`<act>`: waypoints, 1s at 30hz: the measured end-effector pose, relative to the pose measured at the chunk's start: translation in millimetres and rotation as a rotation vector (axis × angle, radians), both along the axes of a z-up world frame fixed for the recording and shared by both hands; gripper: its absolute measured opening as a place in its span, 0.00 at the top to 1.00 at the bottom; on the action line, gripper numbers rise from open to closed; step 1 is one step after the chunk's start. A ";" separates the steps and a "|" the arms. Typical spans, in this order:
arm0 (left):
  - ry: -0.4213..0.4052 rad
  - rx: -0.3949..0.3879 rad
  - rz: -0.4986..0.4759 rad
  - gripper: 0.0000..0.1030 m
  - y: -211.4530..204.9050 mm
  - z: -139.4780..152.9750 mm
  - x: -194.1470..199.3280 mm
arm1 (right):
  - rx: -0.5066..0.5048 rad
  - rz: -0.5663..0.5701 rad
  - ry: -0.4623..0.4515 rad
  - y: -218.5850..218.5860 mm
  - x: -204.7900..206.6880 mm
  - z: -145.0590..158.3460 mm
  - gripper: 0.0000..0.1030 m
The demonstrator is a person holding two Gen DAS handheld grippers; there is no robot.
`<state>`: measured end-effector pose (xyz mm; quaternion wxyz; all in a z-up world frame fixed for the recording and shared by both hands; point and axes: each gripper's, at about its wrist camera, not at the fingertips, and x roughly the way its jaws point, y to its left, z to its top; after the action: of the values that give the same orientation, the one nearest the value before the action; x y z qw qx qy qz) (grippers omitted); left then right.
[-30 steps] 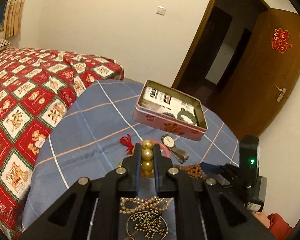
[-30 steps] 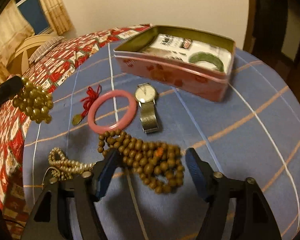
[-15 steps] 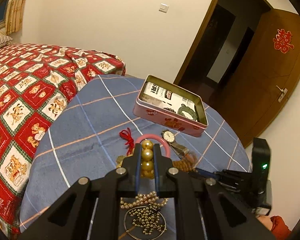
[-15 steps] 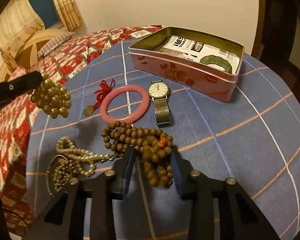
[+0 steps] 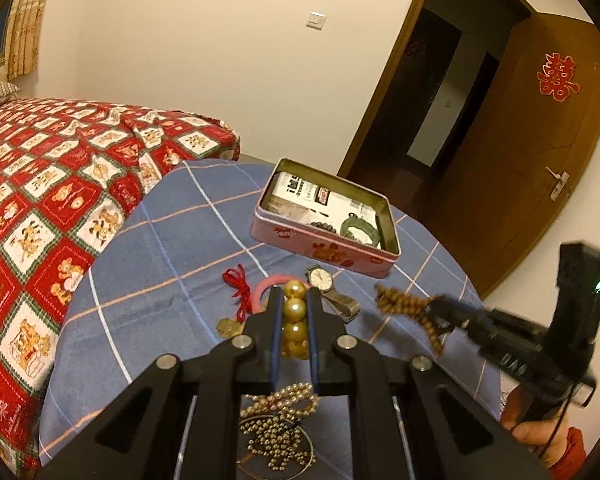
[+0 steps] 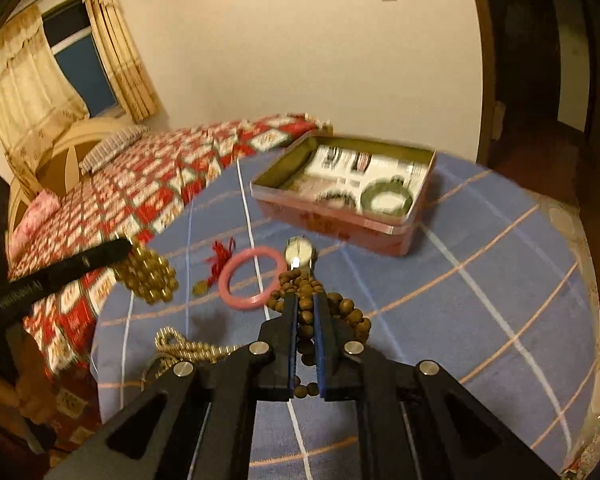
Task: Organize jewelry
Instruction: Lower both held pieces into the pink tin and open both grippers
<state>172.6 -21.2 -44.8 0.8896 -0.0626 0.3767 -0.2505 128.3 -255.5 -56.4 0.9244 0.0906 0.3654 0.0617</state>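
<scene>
Low at frame centre, my right gripper is clamped on the wooden bead string, the left gripper pinches the golden pearl strand, and next I judge both must travel to the pink tin above.

Round table under a blue checked cloth. On it: a pink tin at the far side, a watch, a pink bangle, a red-tasselled charm and pale bead strands near the front edge.
</scene>
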 end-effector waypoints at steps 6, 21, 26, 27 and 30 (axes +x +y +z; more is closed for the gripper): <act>-0.042 -0.008 -0.026 0.88 -17.2 17.2 15.3 | -0.020 -0.037 -0.103 -11.1 19.2 42.6 0.94; -0.111 -0.010 -0.094 0.88 -101.8 35.6 120.7 | -0.057 -0.137 -0.128 -36.8 137.0 42.8 0.94; -0.076 0.042 -0.096 0.88 -127.5 11.6 153.1 | -0.030 -0.163 -0.059 -53.9 170.5 9.4 0.93; -0.066 0.052 -0.097 0.88 -131.3 6.0 157.6 | -0.024 -0.167 -0.048 -57.0 174.2 3.9 0.93; -0.034 0.087 -0.106 0.88 -143.1 -11.5 169.5 | -0.002 -0.172 -0.011 -65.6 185.6 -13.4 0.93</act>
<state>342.1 -164.3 -56.3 0.8833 0.0002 0.3749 -0.2816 313.9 -321.0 -69.9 0.9283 0.1204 0.3513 -0.0177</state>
